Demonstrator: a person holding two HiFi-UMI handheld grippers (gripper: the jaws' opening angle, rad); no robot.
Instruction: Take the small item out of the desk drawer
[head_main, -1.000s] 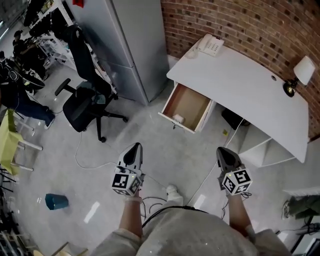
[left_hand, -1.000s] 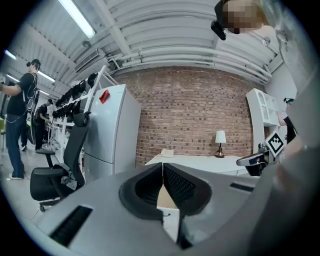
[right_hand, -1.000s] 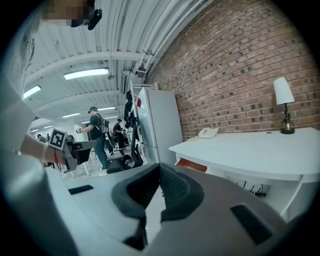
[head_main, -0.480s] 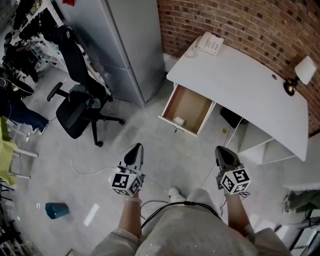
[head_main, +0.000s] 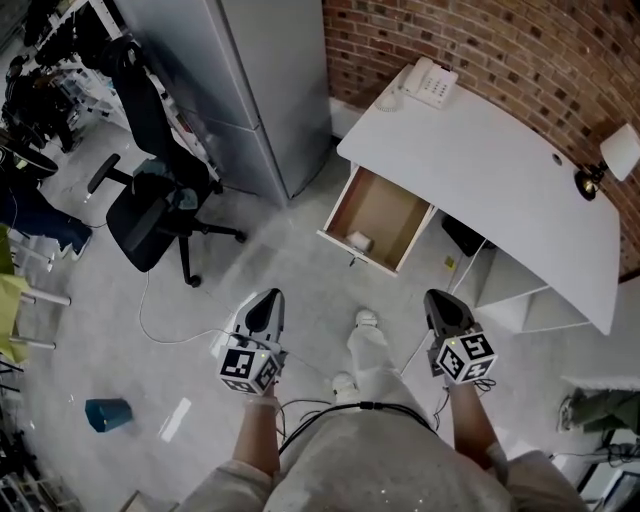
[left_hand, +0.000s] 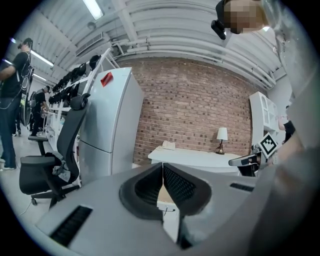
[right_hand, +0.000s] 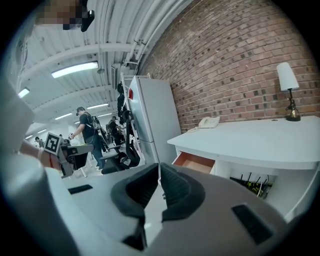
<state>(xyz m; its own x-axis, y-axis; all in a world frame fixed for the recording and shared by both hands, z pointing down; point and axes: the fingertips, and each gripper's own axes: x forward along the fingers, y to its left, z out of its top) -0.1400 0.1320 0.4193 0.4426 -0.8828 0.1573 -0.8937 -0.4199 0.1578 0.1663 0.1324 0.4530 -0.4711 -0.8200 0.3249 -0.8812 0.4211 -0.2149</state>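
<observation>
A small white item (head_main: 357, 240) lies at the front of the white desk's (head_main: 490, 160) open wooden drawer (head_main: 385, 205), well apart from the left gripper (head_main: 267, 300), empty jaws pressed together, and the right gripper (head_main: 438, 298), empty jaws barely starting to part.

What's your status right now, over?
Left gripper jaws shut, empty; right gripper jaws empty, opening. Small white item lies in open drawer, not yet reached. Office chair off left, out of path.
</observation>
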